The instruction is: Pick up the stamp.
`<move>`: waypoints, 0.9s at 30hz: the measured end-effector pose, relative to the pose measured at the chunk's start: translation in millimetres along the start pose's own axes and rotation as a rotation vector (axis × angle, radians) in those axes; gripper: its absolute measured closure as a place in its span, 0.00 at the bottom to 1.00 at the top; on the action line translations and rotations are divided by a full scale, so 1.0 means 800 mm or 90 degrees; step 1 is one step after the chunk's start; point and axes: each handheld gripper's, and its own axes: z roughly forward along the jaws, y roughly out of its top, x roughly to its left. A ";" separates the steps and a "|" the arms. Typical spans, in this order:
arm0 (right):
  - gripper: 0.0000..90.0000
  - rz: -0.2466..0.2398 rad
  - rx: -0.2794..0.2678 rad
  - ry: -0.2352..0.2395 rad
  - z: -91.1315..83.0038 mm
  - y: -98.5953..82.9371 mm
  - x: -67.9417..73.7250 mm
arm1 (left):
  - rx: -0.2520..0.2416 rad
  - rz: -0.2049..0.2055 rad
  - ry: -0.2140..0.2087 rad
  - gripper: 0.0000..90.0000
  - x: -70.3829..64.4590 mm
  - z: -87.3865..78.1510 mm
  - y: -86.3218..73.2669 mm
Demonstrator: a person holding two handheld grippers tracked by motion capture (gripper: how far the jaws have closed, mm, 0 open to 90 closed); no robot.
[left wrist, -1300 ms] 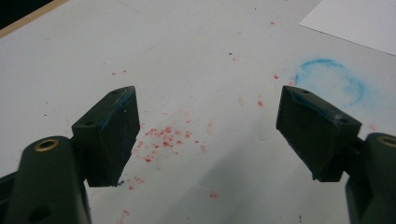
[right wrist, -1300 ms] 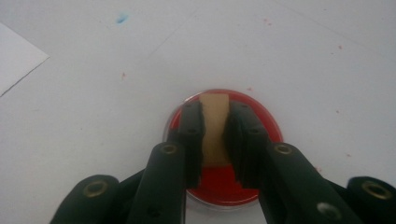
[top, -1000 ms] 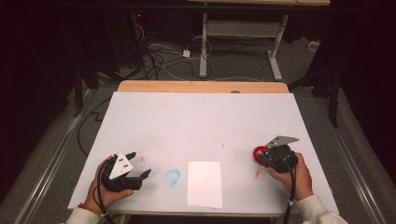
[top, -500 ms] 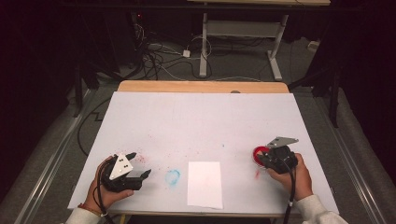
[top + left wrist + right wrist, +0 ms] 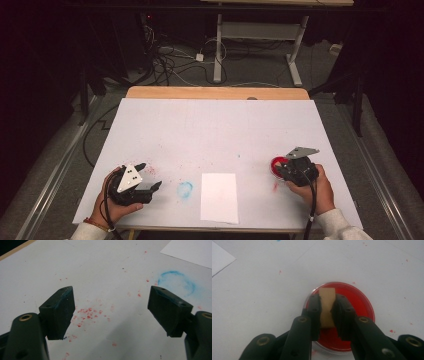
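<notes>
White, broad and mostly bare: table top [image 5: 215, 135], with a strip of pale wood along the far edge and dark floor with cables beyond. Plenty of open surface through the middle and toward the far side; both hands kept close to the near edge, well apart from each other.

White too: sheet of paper [image 5: 219, 197], lying flat near the near edge, between the hands, its near corners just short of the table's rim. Just left of it, a faint blue ring smudge [image 5: 185, 189]; scattered red specks [image 5: 90, 313] on the surface under and ahead of the left gripper.

Near the right edge, red-filled round dish [image 5: 352, 305] with a clear rim, sitting flat, with bare table all round it.

Over that dish, right gripper [image 5: 327, 306], jaws drawn in tight on a tan wooden block [image 5: 327, 305], block upright between the pads and down at the red surface; whether actually touching the red is hard to tell from this angle.

At the near left corner, left gripper [image 5: 111, 307], held by a hand [image 5: 111, 207] just above the table, jaws spread wide and holding nothing, traces of blue on the pads [image 5: 65, 296].
</notes>
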 end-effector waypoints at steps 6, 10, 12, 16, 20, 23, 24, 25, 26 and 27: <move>0.85 0.002 -0.001 0.003 0.000 0.000 -0.001 | 0.000 -0.002 -0.001 0.25 0.000 0.000 0.000; 0.85 0.000 -0.001 0.003 0.000 0.000 -0.001 | -0.001 -0.002 -0.002 0.25 0.000 0.000 0.000; 0.85 -0.006 -0.002 -0.002 0.000 0.000 0.000 | -0.001 -0.001 -0.002 0.25 0.000 0.000 0.000; 0.85 -0.003 -0.002 -0.001 0.000 0.000 0.001 | 0.001 -0.002 -0.003 0.25 0.000 0.001 0.000; 0.85 0.008 -0.016 -0.001 -0.011 0.002 -0.003 | 0.002 -0.003 -0.001 0.25 0.000 0.001 0.000; 0.85 0.016 -0.059 -0.017 -0.037 0.008 -0.009 | 0.003 -0.004 0.000 0.25 0.001 0.002 0.000; 0.85 0.018 -0.068 -0.020 -0.043 0.009 -0.011 | 0.004 -0.004 0.001 0.25 0.001 0.002 0.000; 0.85 0.016 -0.077 -0.026 -0.050 0.009 -0.014 | 0.004 -0.002 0.001 0.25 0.001 0.002 0.000; 0.85 0.016 -0.077 -0.026 -0.050 0.009 -0.014 | 0.004 -0.002 0.001 0.25 0.001 0.002 0.000; 0.85 0.021 -0.088 -0.035 -0.057 0.009 -0.018 | 0.006 0.000 0.002 0.24 0.001 0.003 0.000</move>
